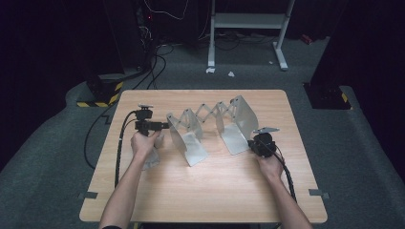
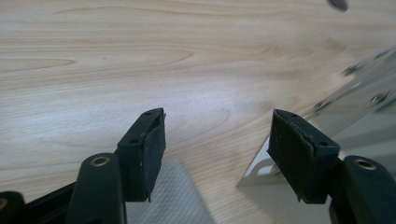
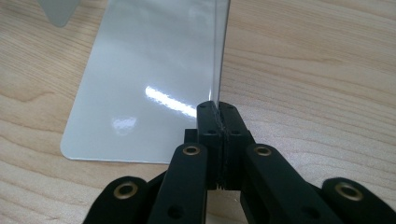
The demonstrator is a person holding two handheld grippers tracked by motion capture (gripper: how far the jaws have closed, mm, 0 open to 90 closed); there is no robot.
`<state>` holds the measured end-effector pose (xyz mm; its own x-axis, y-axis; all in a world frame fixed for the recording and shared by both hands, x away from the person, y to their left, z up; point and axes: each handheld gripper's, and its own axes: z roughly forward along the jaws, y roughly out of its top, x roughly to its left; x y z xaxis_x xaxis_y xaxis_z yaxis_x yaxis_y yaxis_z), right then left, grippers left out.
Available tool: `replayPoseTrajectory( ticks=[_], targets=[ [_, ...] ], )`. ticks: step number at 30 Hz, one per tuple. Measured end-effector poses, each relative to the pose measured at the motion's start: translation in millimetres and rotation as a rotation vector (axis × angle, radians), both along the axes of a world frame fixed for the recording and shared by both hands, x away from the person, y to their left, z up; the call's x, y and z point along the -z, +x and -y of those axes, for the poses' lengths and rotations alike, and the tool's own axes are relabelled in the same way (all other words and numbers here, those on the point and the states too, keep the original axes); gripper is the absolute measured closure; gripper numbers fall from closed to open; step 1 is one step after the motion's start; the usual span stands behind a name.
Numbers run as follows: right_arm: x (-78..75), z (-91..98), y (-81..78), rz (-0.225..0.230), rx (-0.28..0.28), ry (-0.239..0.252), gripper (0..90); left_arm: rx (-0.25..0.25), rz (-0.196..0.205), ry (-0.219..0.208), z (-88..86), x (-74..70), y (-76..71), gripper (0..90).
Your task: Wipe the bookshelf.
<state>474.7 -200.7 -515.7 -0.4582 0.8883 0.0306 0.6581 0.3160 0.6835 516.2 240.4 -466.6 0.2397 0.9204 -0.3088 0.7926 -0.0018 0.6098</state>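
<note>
Right gripper: jaws pressed together on the upright edge of the right bookend plate, thin metal sheet pinched between the pads. Plate's flat foot lies on the wooden table to the left of the jaws in the right gripper view, glossy, light reflecting off it.

Left gripper: jaws apart, nothing between the pads, bare table showing through the gap. Right pad sits just beside the left bookend plate, not clamped on it; whether it touches, cannot tell. A pale mesh-like patch lies on the table below the left pad.

High view: expandable metal bookend rack stands mid-table, two L-shaped end plates joined by a scissor lattice stretched between them. Left gripper at the left plate's outer side, right gripper at the front edge of the right plate. Left hand and right hand come in from the near edge, forearms resting low over the table. Cables trail from both grippers. Dark floor around the table, white frame legs behind it.
</note>
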Motion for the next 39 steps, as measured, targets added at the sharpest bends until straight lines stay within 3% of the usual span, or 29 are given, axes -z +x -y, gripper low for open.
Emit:
replayPoseTrajectory(
  ticks=[2,4,7,10,12,18,20,25,30,34,39],
  targets=[
    [0.0,-0.1,-0.1,0.001,0.001,-0.001,89.5,-0.004,-0.003,0.018,3.6,-1.2,1.4,36.3],
    [-0.4,-3.8,-0.9,0.011,0.001,-0.026,89.1,-0.025,0.002,0.004,6.6,-3.7,3.1,41.3],
    [-0.8,-3.7,0.3,0.005,-0.003,-0.025,89.1,-0.013,-0.006,-0.012,5.5,-3.9,3.9,41.8],
    [-1.5,-4.2,-0.3,-0.002,-0.008,-0.028,88.8,0.022,-0.008,-0.024,6.3,-6.9,0.6,44.1],
    [-1.6,-5.2,-1.0,-0.005,-0.019,-0.027,88.4,0.063,0.011,0.003,9.6,-10.5,-4.1,41.5],
    [-2.6,-4.9,2.0,-0.014,-0.027,-0.017,88.3,0.124,0.009,0.025,18.1,-12.8,-12.0,42.4],
    [-0.5,-4.2,4.5,-0.017,-0.016,0.013,88.4,0.135,0.002,0.033,22.0,-12.9,-20.7,40.7],
    [-1.2,-14.6,6.4,-0.018,-0.032,-0.002,87.9,0.128,0.008,-0.005,24.5,-9.3,-36.0,42.0],
    [-1.8,-18.5,9.8,-0.019,-0.035,-0.009,88.7,0.102,0.032,0.053,27.8,-11.8,-53.6,41.7],
    [-1.6,-23.6,14.4,-0.007,-0.042,-0.031,88.7,0.115,0.023,0.047,30.0,-12.3,-62.8,41.7],
    [-1.7,-29.2,22.5,-0.011,-0.040,-0.029,88.9,0.131,0.023,0.074,36.4,-14.9,-69.7,42.3]
  ],
)
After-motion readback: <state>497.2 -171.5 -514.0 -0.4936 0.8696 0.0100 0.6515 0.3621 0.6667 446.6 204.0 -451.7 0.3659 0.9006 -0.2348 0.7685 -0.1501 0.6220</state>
